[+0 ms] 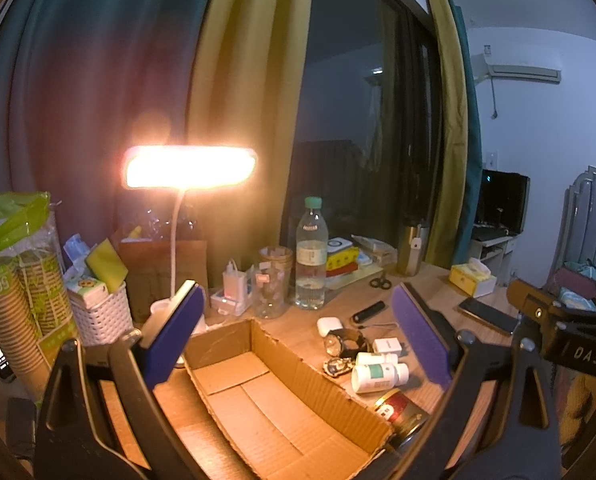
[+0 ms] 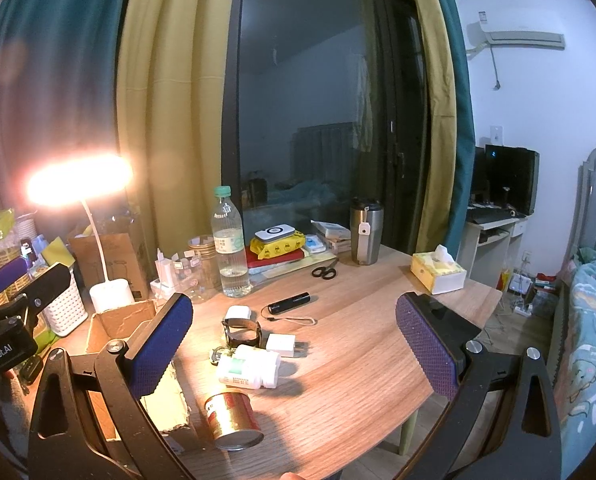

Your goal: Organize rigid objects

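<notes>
My left gripper [image 1: 298,334] hangs, jaws apart, over the empty cardboard box [image 1: 282,396], while my right gripper [image 2: 294,344], jaws also apart, faces the red can [image 2: 234,420] lying at 7 o'clock and the white bottles [image 2: 250,368] just past it.

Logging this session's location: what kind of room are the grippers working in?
Most likely a bedroom used as a home workspace: a bed with patterned bedding beside the wooden desk, a wall air conditioner, and curtains over a dark window.
</notes>
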